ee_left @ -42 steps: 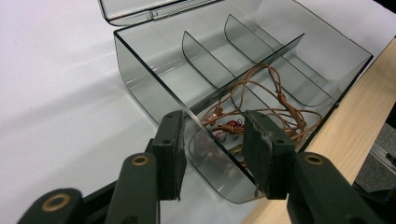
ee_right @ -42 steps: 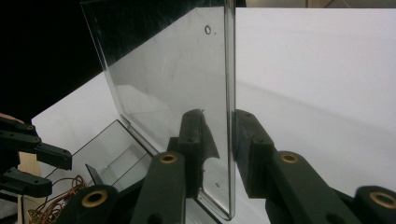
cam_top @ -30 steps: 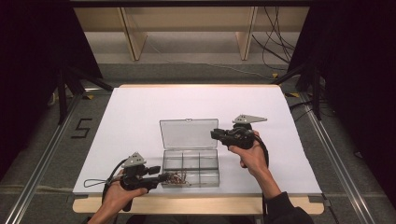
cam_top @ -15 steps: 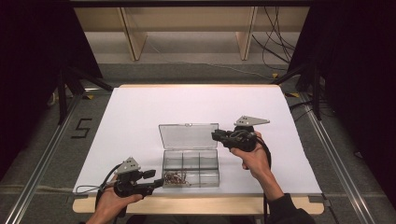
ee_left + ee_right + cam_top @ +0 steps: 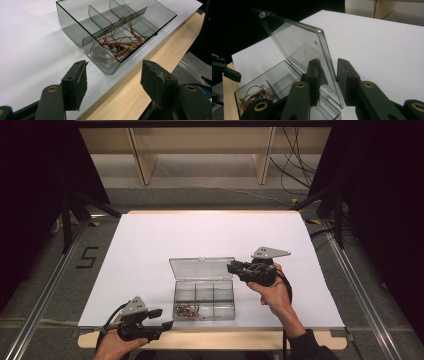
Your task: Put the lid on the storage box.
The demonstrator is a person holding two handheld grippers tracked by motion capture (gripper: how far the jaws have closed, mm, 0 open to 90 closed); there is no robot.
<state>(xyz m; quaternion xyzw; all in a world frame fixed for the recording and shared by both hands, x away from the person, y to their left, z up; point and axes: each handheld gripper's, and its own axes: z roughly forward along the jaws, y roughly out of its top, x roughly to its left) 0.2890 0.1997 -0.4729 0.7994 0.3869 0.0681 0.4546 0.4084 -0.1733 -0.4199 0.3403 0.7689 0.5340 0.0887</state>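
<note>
White surface (image 5: pixel 150 250): right tongs (image 5: pixel 329 75) grip upright lid (image 5: pixel 297 47) of clear box (image 5: pixel 205 295); left tongs (image 5: pixel 112 80), jaws just opening, empty, near corded necklace (image 5: pixel 122 40) compartment.

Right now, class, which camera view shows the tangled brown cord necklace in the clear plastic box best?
The left gripper view: the tangled brown cord necklace lies close up in the near corner compartment of the clear plastic box. The high view shows it as a small brown heap. The right gripper view catches it dimly at the lower left.
</note>
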